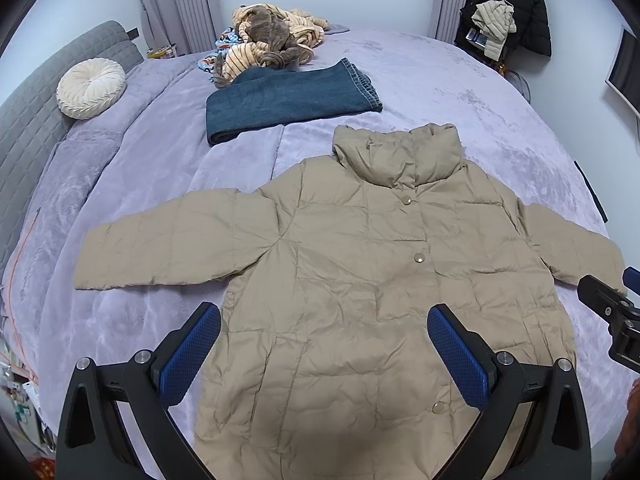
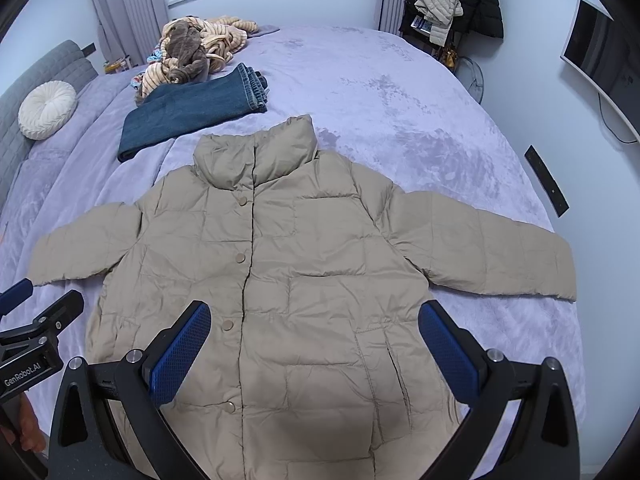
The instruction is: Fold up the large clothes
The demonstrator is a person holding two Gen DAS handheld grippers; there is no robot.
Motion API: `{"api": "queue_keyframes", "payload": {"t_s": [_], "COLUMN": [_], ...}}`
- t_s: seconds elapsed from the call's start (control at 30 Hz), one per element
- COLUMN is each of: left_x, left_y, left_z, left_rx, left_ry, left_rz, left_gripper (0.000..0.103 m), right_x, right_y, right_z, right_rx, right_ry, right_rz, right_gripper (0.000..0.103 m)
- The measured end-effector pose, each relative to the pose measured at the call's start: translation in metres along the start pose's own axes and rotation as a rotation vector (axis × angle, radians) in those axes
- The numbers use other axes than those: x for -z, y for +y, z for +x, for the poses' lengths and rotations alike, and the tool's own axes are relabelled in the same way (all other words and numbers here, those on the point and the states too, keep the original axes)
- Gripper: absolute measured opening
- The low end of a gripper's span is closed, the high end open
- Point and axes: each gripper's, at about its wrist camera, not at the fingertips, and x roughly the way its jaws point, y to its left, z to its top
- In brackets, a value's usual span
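Lying flat and buttoned on the lavender bed [image 1: 460,92], a beige puffer jacket [image 1: 360,280] spread both sleeves wide — left tongs [image 1: 324,322] and right tongs [image 2: 314,320] hung above its hem, released, gripping nothing — near folded jeans [image 1: 288,100].

1 tan jacket [image 1: 352,280], 1 folded jeans [image 1: 288,100], 1 round pillow [image 1: 91,88].

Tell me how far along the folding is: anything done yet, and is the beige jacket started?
Done: the jeans lie folded beyond the collar. In hand: nothing; the left gripper and right gripper hover open over the beige jacket, which lies flat on the bed, front up, snapped shut, both sleeves spread out. Left: every fold of the jacket. The striped heap near the window looks unfolded too.
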Motion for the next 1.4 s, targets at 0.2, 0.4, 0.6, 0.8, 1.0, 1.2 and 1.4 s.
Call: {"api": "queue_keyframes", "payload": {"t_s": [0.2, 0.4, 0.6, 0.8, 1.0, 1.2, 1.4], "left_x": [-0.0003, -0.0013, -0.0018, -0.0018, -0.0017, -0.0015, -0.0012], "left_y": [0.0005, 0.0027, 0.0052, 0.0052, 0.0051, 0.0054, 0.0051], "left_z": [-0.0008, -0.0018, -0.0035, -0.0035, -0.0035, -0.0036, -0.0034], "left_rx": [-0.001, -0.003, -0.005, -0.005, -0.006, -0.005, -0.006], "left_ry": [-0.001, -0.003, -0.007, -0.007, -0.006, -0.007, -0.007], "left_rz": [0.000, -0.002, -0.003, -0.004, -0.004, -0.003, -0.003], "left_gripper": [0.103, 0.103, 0.103, 0.103, 0.103, 0.103, 0.103], "right_x": [-0.0016, -0.0019, -0.0018, -0.0014, -0.0013, -0.0013, -0.0010], "right_y": [0.0000, 0.0005, 0.0014, 0.0013, 0.0013, 0.0017, 0.0018], "right_z": [-0.0015, -0.0022, -0.0026, -0.0026, -0.0028, -0.0031, -0.0032], "right_rx": [0.001, 0.001, 0.002, 0.002, 0.000, 0.002, 0.002], "right_ry": [-0.003, -0.003, -0.005, -0.006, -0.006, -0.008, -0.009], "right_rz": [-0.001, -0.004, -0.005, -0.004, -0.004, -0.005, -0.004], "right_gripper": [0.103, 0.103, 0.103, 0.103, 0.103, 0.103, 0.103]}}
